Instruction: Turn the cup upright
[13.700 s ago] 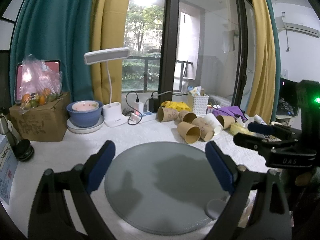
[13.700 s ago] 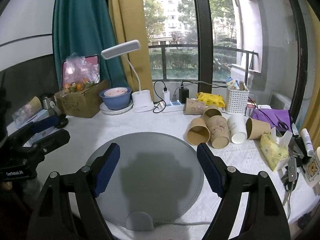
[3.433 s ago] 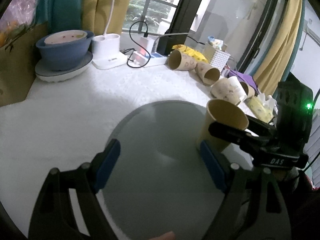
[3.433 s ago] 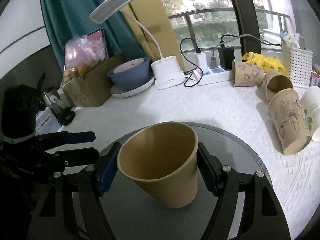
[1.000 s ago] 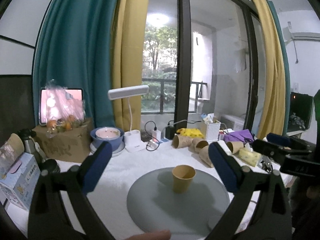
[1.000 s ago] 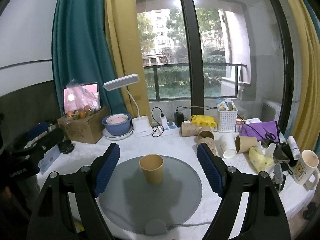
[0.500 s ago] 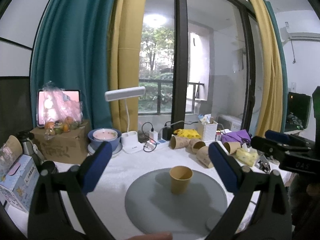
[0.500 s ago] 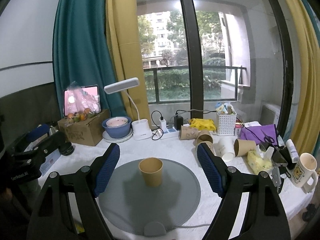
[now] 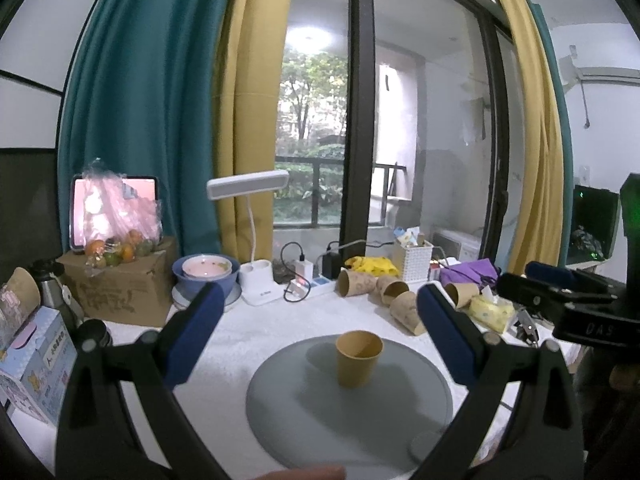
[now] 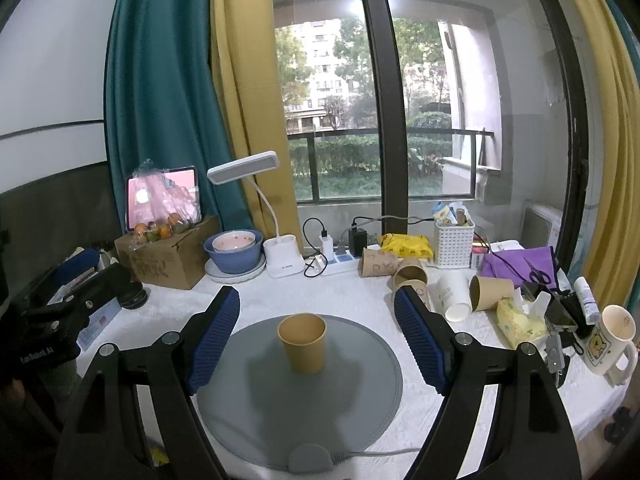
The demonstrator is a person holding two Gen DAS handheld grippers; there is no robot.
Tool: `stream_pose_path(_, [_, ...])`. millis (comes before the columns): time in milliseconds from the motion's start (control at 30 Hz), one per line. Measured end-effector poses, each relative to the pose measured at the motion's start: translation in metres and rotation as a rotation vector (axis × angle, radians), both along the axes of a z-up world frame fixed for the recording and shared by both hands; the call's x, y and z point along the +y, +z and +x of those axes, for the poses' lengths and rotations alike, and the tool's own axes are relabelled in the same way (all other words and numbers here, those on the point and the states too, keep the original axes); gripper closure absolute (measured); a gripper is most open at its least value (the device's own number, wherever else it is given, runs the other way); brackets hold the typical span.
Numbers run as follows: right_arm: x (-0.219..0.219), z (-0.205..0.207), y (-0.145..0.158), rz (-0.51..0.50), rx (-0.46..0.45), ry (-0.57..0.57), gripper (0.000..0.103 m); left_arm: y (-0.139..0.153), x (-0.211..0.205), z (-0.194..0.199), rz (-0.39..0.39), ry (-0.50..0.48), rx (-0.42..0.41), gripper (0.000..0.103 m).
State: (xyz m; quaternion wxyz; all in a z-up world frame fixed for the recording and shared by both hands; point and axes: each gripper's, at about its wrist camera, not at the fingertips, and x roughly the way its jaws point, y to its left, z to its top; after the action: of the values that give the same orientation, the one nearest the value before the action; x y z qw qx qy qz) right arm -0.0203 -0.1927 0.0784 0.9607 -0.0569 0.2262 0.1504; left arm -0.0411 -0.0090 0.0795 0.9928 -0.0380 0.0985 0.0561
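The plain tan paper cup [image 10: 302,342] now stands upright, mouth up, near the middle of the round grey mat [image 10: 248,392] at the front edge of the white-covered bench [image 10: 360,296], touching neither gripper. A few seconds ago it sat tilted between the right gripper's blue-padded fingers [image 10: 214,334]; since then it has been set down and let go, and both grippers have drawn back and up, so the cup looks smaller than it did a second ago.

The right gripper [image 10: 318,336] hangs with its fingers spread wide and nothing between them, the cup well apart in front of it. The left gripper [image 9: 318,338] is likewise spread and empty, also facing the cup [image 9: 358,362] from a distance.

In my judgement the flip of this cup is finished: it rests square on its base with no lean visible. The other paper cups [image 10: 410,276] lie on their sides in a loose cluster toward the bench's back right, beside the white mesh basket [image 10: 454,246]. If more are to be righted, the right gripper is nearer them.
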Motion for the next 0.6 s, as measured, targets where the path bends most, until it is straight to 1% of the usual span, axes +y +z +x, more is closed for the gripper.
stream_pose_path(267, [0.0017, -0.0004, -0.0011, -0.006, 0.003, 0.003, 0.021, -0.0011, -0.0002, -0.0008, -0.003, -0.001, 0.007, 0.005])
stream_pose_path(367, [0.0039, 0.0005, -0.0035, -0.013, 0.005, 0.006, 0.021, -0.0021, 0.0006, -0.0007, -0.02, -0.013, 0.011, 0.005])
stream_pose_path(600, [0.0034, 0.0029, -0.0049, -0.02, 0.006, 0.0, 0.021, -0.0044, 0.0013, -0.0021, -0.027, 0.001, 0.01, 0.005])
